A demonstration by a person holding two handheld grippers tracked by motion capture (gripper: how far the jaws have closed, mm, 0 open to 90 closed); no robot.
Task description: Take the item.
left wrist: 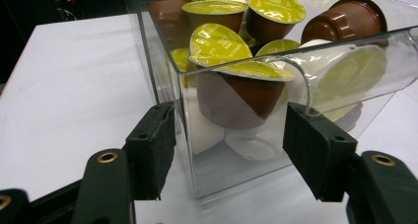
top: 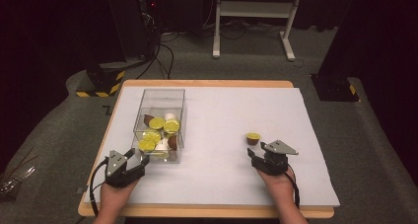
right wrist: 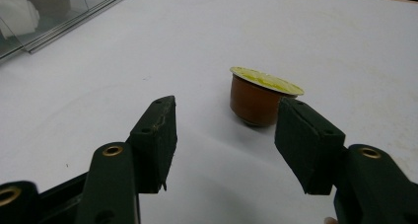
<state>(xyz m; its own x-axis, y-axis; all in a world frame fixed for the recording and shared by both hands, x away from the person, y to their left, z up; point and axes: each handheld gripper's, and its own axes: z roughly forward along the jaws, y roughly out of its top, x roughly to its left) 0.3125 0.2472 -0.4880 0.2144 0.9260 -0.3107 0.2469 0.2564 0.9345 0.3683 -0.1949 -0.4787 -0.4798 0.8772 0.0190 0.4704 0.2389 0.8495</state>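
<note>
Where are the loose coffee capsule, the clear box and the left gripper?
loose coffee capsule [right wrist: 256,103], right gripper view, brown side wall.
clear box [top: 160,91], high view, far rim.
left gripper [left wrist: 229,140], left gripper view, midway between its fingertips.

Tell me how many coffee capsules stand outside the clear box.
1. The lone capsule stands on the white table sheet, just ahead of the right claw. The others lie inside the clear box.

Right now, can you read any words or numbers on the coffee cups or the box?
No text can be read.
Yellow lids of the coffee cups: faint print, too blurred to read.
Clear box: no label.
Single cup on the table: lid print too small to tell.
</note>
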